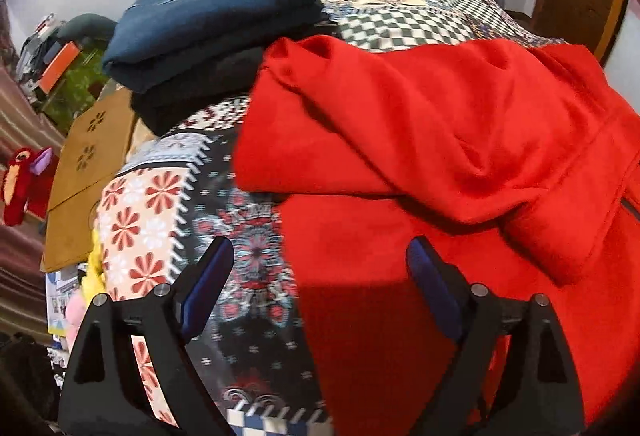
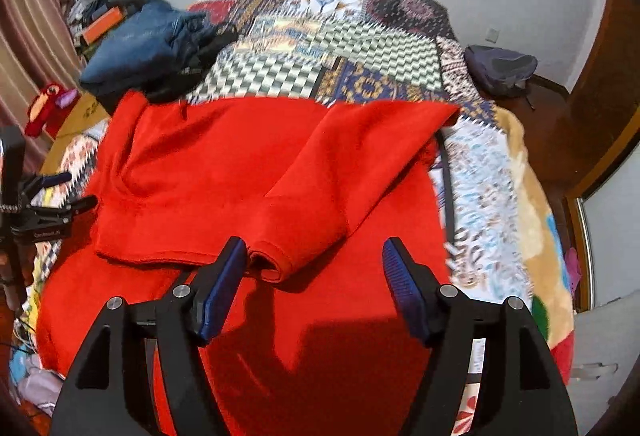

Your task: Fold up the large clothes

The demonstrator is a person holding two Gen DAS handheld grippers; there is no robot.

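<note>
Red fleece hoodie (image 2: 240,171) lies on patchwork bedspread (image 2: 360,47), sleeves folded in, just below navy folded pile (image 2: 140,47). Looks soft, thick, limp; pinch hem corners. L gripper (image 1: 320,276) & R gripper (image 2: 314,276) both wide, empty.

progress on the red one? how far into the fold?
Done: a stack of folded dark garments sits at the far left of the patchwork bedspread. In hand: nothing; the left gripper and right gripper are both open above the red sweatshirt. Its sleeves already lie folded across the body, one cuff near the right gripper. Left: fold the body over and stack it.
</note>
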